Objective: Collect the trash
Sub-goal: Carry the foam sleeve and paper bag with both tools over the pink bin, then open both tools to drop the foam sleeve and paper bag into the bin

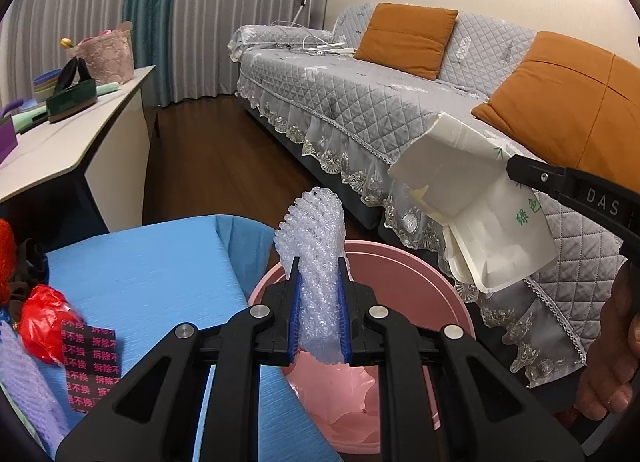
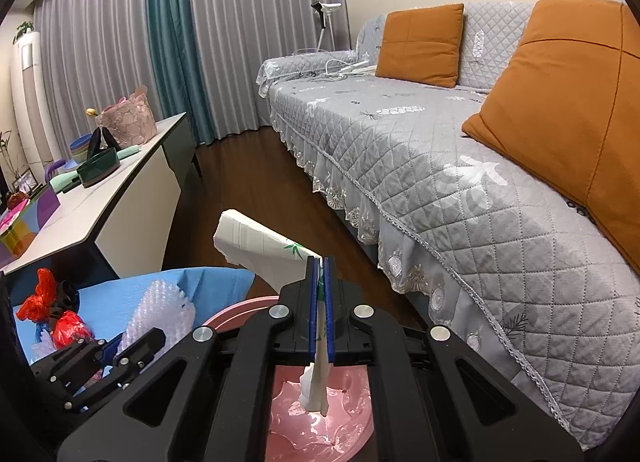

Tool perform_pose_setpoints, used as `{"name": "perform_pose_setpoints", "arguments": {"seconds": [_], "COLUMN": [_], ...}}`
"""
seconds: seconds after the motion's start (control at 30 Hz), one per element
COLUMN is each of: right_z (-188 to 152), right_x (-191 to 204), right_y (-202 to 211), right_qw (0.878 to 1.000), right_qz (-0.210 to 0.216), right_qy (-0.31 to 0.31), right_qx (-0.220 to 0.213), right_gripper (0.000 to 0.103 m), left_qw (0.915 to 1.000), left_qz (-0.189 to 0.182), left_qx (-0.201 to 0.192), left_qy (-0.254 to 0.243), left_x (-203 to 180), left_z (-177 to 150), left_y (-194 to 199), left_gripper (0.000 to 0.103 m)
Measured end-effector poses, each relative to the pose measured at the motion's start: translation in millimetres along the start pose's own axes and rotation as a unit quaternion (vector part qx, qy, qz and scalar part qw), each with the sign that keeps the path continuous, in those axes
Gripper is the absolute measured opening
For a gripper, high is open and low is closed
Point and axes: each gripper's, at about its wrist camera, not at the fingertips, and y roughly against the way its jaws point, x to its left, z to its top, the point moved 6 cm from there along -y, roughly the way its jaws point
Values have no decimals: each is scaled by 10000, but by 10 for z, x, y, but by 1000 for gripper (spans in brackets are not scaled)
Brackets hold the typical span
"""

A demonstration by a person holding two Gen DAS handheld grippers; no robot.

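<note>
My left gripper (image 1: 319, 268) is shut on a piece of clear bubble wrap (image 1: 316, 258), held upright over the pink bin (image 1: 404, 262). My right gripper (image 2: 319, 262) is shut on a flattened white tissue packet with green print (image 2: 260, 254), also above the pink bin (image 2: 316, 418). In the left wrist view the white tissue packet (image 1: 472, 206) hangs at the right, pinched by the right gripper's black finger (image 1: 560, 182). The bubble wrap (image 2: 160, 314) and the left gripper's body show at lower left in the right wrist view.
A blue-covered surface (image 1: 152, 274) left of the bin carries red plastic scraps (image 1: 44, 318), a dark printed label (image 1: 92, 366) and purple foam net (image 1: 28, 382). A grey quilted sofa (image 1: 360, 94) with orange cushions runs along the right. A white side table (image 1: 68, 142) stands at left.
</note>
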Motion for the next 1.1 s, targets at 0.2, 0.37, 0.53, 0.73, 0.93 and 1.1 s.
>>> {"name": "perform_pose_setpoints", "arguments": {"seconds": [0.2, 0.37, 0.53, 0.73, 0.93, 1.1], "right_z": [-18, 0, 5, 36, 52, 77], "right_x": [-8, -65, 9, 147, 355, 534], "right_y": [-32, -8, 41, 155, 324, 510], "right_qw": [9999, 9997, 9999, 9999, 9986, 9965], "right_qz": [-23, -165, -98, 36, 209, 426], "right_qy": [-51, -181, -86, 73, 335, 459], "right_qx": [101, 61, 4, -126, -351, -561], "right_gripper": [22, 53, 53, 53, 53, 51], "left_qw": [9999, 9999, 9997, 9996, 9991, 9982], "left_qz": [-25, 96, 142, 167, 232, 314], "left_qx": [96, 73, 31, -165, -362, -512], "left_qy": [72, 94, 191, 125, 21, -20], "left_x": [18, 94, 192, 236, 337, 471], "left_z": [-14, -56, -72, -43, 3, 31], "left_y": [-21, 85, 260, 594, 1017, 1350], "left_gripper": [47, 48, 48, 47, 45, 42]}}
